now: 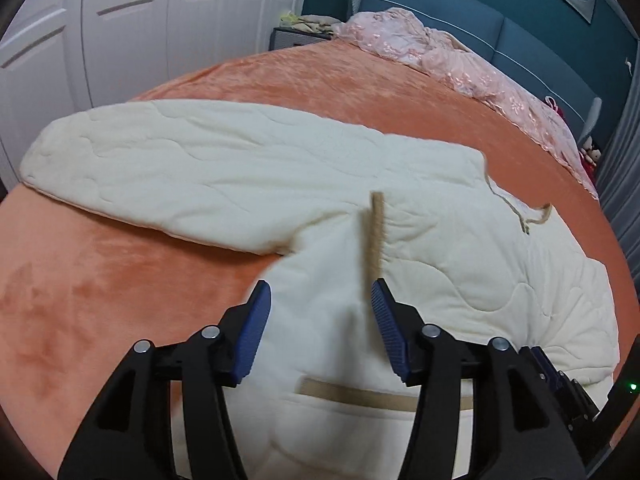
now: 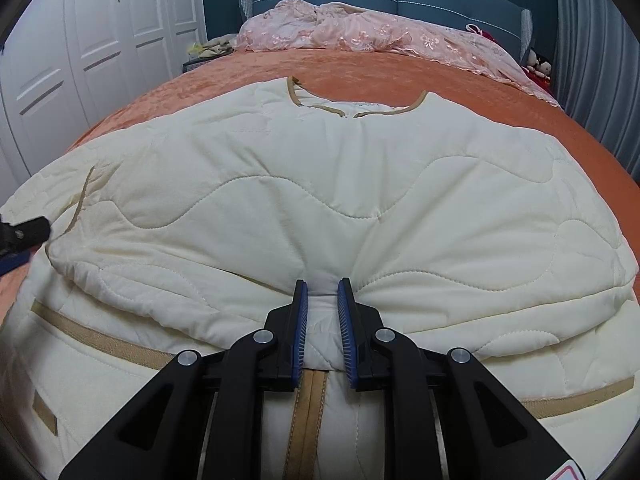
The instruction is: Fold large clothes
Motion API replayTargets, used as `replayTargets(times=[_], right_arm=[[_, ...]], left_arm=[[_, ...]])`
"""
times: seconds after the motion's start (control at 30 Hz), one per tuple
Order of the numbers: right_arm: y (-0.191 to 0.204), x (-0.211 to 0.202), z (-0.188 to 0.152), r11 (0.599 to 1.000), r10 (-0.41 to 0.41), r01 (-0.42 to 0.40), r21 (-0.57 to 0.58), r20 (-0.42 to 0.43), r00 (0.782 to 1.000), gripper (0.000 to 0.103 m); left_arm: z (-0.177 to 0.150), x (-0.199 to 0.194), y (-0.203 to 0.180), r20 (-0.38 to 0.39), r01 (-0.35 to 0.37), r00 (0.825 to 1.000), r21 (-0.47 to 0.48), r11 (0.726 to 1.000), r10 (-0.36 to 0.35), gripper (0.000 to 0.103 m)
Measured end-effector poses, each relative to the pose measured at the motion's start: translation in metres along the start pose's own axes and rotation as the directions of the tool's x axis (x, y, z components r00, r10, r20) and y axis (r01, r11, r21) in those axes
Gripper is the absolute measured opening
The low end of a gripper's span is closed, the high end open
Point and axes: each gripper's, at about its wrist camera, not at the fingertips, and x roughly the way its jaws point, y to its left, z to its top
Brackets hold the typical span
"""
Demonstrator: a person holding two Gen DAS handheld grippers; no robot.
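Cream quilted jacket (image 2: 320,184) spread flat on orange bed (image 2: 480,92) for folding. Right hand-held gripper (image 2: 322,300) pinches folded-up hem bunch, pinning fold. Left hand-held gripper (image 1: 320,304) open, holding nothing, above jacket.

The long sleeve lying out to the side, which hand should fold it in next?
Probably the left. The left gripper has open, empty jaws beside the sleeve, while the right gripper pinches the jacket fold.
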Motion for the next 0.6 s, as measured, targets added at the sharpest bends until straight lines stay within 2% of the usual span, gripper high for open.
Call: replayTargets(times=[0.1, 0.2, 0.3, 0.43, 0.53, 0.57, 0.6], right_arm=[[0.000, 0.000, 0.000, 1.000, -0.003, 0.003, -0.002, -0.001, 1.000, 0.016], [0.001, 0.000, 0.000, 1.000, -0.005, 0.005, -0.004, 0.000, 1.000, 0.016], [0.001, -0.001, 0.000, 1.000, -0.009, 0.009, -0.006, 0.002, 1.000, 0.016], [0.004, 0.000, -0.001, 1.000, -0.023, 0.023, -0.013, 0.003, 1.000, 0.016], [0.005, 0.000, -0.001, 0.999, -0.035, 0.035, -0.021, 0.004, 0.999, 0.016], [0.006, 0.000, -0.001, 0.999, -0.037, 0.037, -0.023, 0.004, 0.999, 0.016], [0.006, 0.000, -0.001, 0.999, -0.038, 0.038, -0.024, 0.004, 0.999, 0.016]], left_arm=[[0.018, -0.008, 0.048, -0.004, -0.072, 0.997, -0.043, 0.997, 0.071, 0.072], [0.039, -0.003, 0.115, -0.037, -0.115, 0.993, -0.169, 0.979, 0.111, 0.077], [0.058, 0.008, 0.187, -0.073, -0.157, 0.987, -0.308, 0.938, 0.141, 0.077], [0.079, 0.018, 0.270, -0.087, -0.212, 0.977, -0.450, 0.867, 0.194, 0.077], [0.085, 0.029, 0.308, -0.106, -0.192, 0.981, -0.543, 0.818, 0.160, 0.071], [0.087, 0.032, 0.313, -0.104, -0.175, 0.985, -0.566, 0.806, 0.141, 0.065], [0.088, 0.033, 0.315, -0.103, -0.173, 0.985, -0.575, 0.800, 0.139, 0.054]])
